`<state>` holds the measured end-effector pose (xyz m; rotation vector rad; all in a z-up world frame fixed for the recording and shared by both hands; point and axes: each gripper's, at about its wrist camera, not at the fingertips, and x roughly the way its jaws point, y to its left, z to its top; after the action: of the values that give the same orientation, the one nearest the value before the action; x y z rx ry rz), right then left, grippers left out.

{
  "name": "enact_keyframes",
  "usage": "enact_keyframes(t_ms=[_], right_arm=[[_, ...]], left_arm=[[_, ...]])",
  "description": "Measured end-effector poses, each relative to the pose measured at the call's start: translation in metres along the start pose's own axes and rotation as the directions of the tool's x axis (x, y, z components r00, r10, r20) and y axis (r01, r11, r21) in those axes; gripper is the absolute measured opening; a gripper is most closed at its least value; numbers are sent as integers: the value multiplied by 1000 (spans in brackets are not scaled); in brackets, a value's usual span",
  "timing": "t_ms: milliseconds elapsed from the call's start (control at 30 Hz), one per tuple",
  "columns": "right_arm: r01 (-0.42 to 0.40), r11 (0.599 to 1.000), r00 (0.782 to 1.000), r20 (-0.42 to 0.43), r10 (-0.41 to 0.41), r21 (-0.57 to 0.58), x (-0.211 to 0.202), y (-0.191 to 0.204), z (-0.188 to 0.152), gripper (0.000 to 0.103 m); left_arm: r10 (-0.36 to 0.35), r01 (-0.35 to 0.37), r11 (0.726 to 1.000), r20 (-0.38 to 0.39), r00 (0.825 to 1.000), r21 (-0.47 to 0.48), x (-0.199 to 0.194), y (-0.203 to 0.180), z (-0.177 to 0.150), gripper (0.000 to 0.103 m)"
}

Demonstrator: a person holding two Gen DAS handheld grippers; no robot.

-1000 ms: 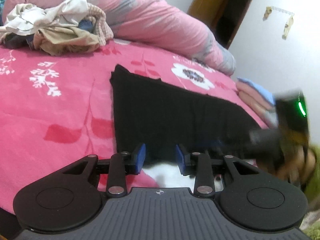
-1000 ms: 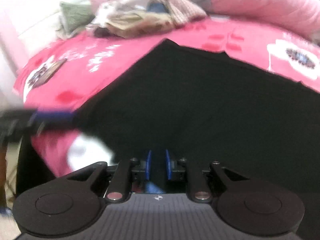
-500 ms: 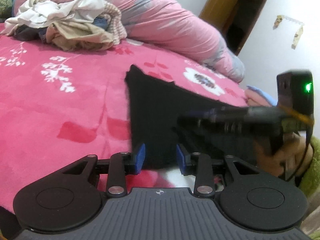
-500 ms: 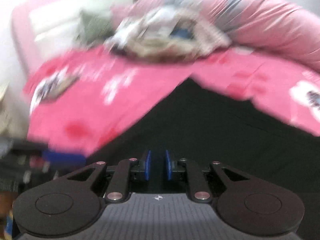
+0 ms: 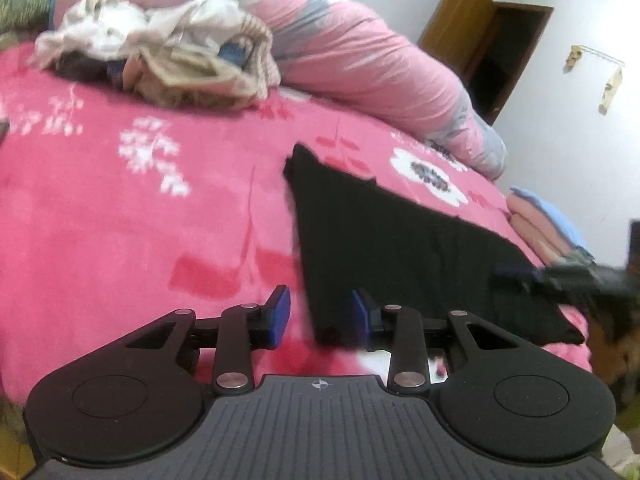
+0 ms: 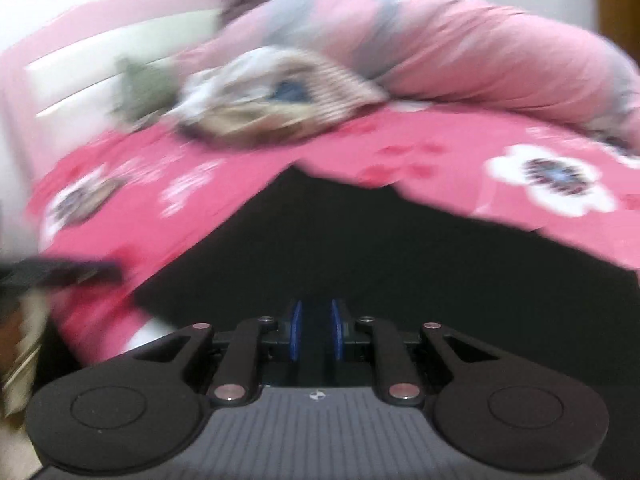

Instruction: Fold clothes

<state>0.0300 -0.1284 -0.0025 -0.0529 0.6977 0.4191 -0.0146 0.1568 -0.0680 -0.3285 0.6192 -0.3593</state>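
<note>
From the left wrist, the left gripper (image 5: 320, 316) stands partly apart with nothing pinched, the near corner of the black garment (image 5: 400, 248) lying between its pads on the pink bed (image 5: 120, 220). From the right wrist, the right gripper (image 6: 316, 336) is narrowed onto dark cloth, apparently the garment's edge. It looks soft, light and limp; corners offer the best hold.

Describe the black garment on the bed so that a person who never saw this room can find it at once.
Start from the bed with the bright pink flowered cover. The black garment lies flat on it near the front edge, away from the crumpled pile of light clothes. It is the only plain black, spread-out piece; the pink and blue folded stack beside it is pastel.
</note>
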Motion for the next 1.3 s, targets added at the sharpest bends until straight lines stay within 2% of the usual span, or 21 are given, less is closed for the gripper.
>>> enact_keyframes(t_ms=[100,200,300,367,467,500,600,667,733,800,833,933,1067,1133,1167,1233,1300], right_arm=[[72,997,997,-33,-71,18,31,-16,9,17],[134,991,984,-120,-133,-7,47,-26,-11,16],[123,992,987,-105,-122,-2,13,-37,-47,16],[137,990,982,-128,-137,-12,-18,-43,-66,17],[143,990,971,-194,-141,-3,-49,-56,-69,17],[143,990,972,-189,-138,13,-52,-61,-61,17],[133,990,989,-79,-129,53,-44,-71,-27,17],[155,986,987,-41,-152,57,-16,-75,-8,17],[161,986,985,-69,-157,53,16,-83,-2,17],[191,981,975,-117,-186,28,25,-93,-15,16],[203,979,971,-129,-199,18,22,-99,-24,16],[207,977,972,-117,-202,38,-27,-108,-58,17],[330,943,931,-177,-318,39,-85,-122,-90,20],[351,933,930,-151,-336,83,-99,-124,-88,20],[352,930,932,-133,-338,103,-104,-124,-87,20],[296,948,955,-60,-291,115,-100,-117,-77,20],[252,965,967,-49,-249,76,-83,-105,-74,20]], left_arm=[[-52,52,998,2,999,31,22,-22,13,34],[-68,70,996,-37,997,60,56,-39,16,34],[-34,41,997,-101,994,66,83,-41,10,34],[-23,29,999,-131,991,44,92,-32,2,33],[-53,53,999,-127,991,-4,85,-21,1,34],[-57,54,998,-127,990,-22,84,-19,1,33],[-56,48,997,-128,990,-66,82,-16,2,34],[-41,32,997,-133,990,-71,82,-18,3,34],[-26,17,998,-138,990,-61,82,-21,4,34],[-17,10,998,-140,990,-55,82,-22,4,34],[-18,10,998,-139,990,-54,82,-22,3,34],[-21,14,999,-142,990,-50,83,-21,4,34],[-28,22,999,-151,988,-45,85,-20,6,34],[-18,13,999,-160,987,-34,86,-22,7,34],[-9,5,1000,-163,987,-28,86,-24,7,34],[11,-13,1000,-167,986,-14,86,-29,7,34],[33,-33,999,-167,985,5,86,-33,7,34]])
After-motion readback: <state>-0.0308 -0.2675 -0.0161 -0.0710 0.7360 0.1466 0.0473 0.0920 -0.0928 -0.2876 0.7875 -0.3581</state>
